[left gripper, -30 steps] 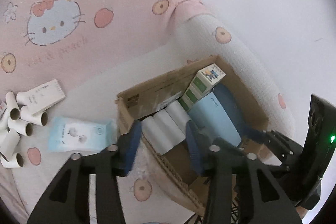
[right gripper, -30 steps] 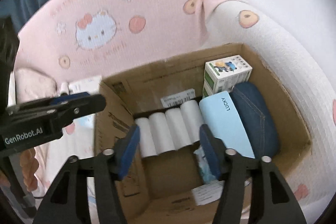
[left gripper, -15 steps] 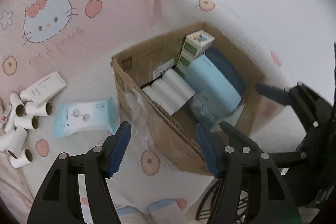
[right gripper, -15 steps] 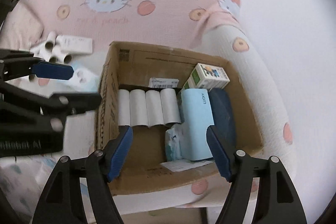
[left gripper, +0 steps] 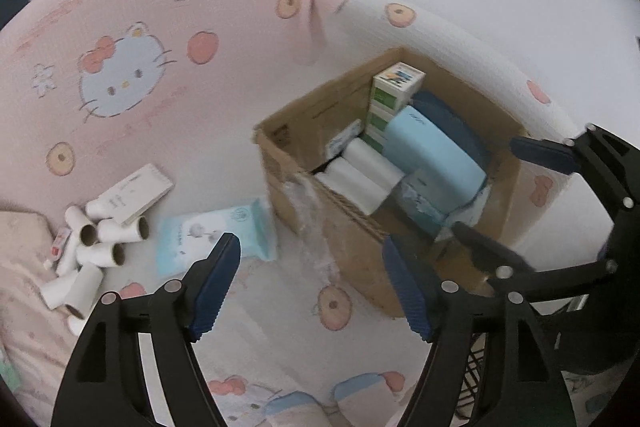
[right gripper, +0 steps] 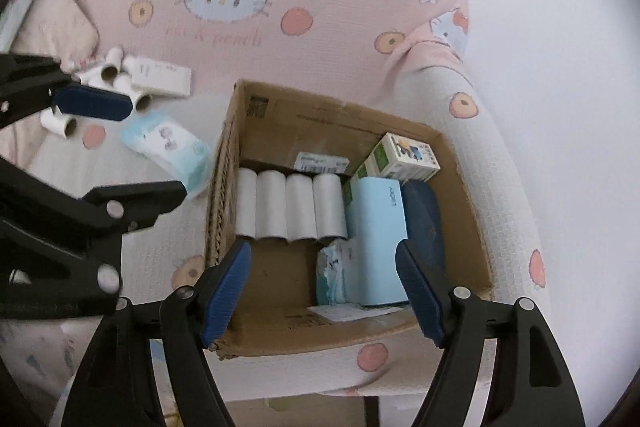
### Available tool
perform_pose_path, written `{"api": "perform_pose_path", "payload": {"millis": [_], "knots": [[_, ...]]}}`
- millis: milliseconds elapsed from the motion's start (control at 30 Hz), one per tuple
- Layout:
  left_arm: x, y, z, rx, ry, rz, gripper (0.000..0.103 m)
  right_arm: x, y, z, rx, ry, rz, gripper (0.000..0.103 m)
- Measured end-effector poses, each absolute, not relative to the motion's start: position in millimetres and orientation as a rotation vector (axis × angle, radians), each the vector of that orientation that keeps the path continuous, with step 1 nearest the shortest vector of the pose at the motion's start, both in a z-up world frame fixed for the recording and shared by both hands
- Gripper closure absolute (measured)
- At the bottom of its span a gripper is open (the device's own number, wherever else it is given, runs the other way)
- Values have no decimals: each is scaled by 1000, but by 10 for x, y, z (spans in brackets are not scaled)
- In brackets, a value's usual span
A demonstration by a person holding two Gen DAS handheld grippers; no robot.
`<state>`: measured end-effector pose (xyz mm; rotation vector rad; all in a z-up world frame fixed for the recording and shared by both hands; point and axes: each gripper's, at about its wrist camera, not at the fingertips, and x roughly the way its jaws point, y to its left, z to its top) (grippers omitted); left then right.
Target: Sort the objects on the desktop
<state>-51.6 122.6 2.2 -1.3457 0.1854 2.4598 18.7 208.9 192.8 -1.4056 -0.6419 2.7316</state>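
Cardboard box (left gripper: 360, 239) is sitting just ahead and to the right of the left claw (left gripper: 310, 279) in the left wrist view, on a surface draped with a pink cartoon-cat cover (left gripper: 140, 39). The left claw's jaws are opening, and nothing is lying between them. A pale blue tissue pack (left gripper: 208, 235) is lying just ahead of its left finger, beside the box. Farther left, a heap of cardboard tubes (left gripper: 96, 239) is resting against a flat white carton (left gripper: 134, 193). The right claw (left gripper: 504, 195) is hanging over the box's right side.

In the right wrist view, the right claw (right gripper: 324, 287) is hovering over the open box (right gripper: 340, 119), its jaws released and empty. Directly ahead of it, inside the box, four white rolls (right gripper: 290, 205) are lying side by side. To their right are a light blue case (right gripper: 376, 227), a dark blue case (right gripper: 424, 223) and a small green-and-white carton (right gripper: 404, 157). The left claw (right gripper: 132, 147) is reaching in from the left, over the tissue pack (right gripper: 168, 143) and tubes (right gripper: 104, 75).
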Motion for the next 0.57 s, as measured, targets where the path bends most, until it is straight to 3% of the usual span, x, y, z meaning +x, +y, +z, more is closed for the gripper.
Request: {"api": "perform_pose_path", "payload": {"millis": [233,567], "knots": [[-336,1278,176,-1244,276,2451,21,233,2024,2045,-1374,-618,2785,27],[-335,1275,185,-1244,261,2478,17,243,2011,2043,-1379,-636,2769,26]]}}
